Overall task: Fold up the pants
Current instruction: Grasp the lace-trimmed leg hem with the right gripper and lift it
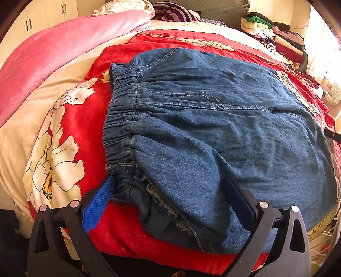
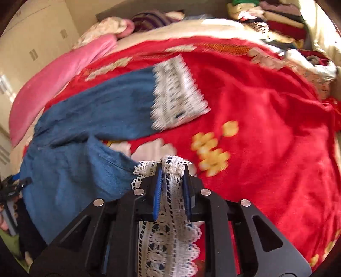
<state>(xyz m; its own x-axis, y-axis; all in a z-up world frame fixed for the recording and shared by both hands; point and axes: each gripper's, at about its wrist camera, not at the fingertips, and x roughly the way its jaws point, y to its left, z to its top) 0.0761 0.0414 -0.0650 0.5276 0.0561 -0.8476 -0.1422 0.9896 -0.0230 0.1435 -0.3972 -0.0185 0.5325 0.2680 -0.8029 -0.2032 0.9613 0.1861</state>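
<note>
Blue denim pants (image 1: 213,119) with an elastic waistband (image 1: 119,119) lie flat on a red flowered blanket (image 1: 89,119). My left gripper (image 1: 170,179) stands wide open astride the near corner of the waist, its left blue pad (image 1: 100,202) against the waistband's end. In the right wrist view the pants (image 2: 85,119) stretch away to the left. My right gripper (image 2: 172,168) is shut on the white lace hem (image 2: 170,230) of the near leg, bunching it. The far leg's lace cuff (image 2: 177,95) lies flat on the blanket, blurred.
A pink quilt (image 1: 70,44) is heaped at the far left of the bed. A stack of folded clothes (image 1: 275,36) sits at the far right corner. A striped pillow (image 1: 172,11) lies at the head. Cream wardrobe doors (image 1: 42,15) stand beyond on the left.
</note>
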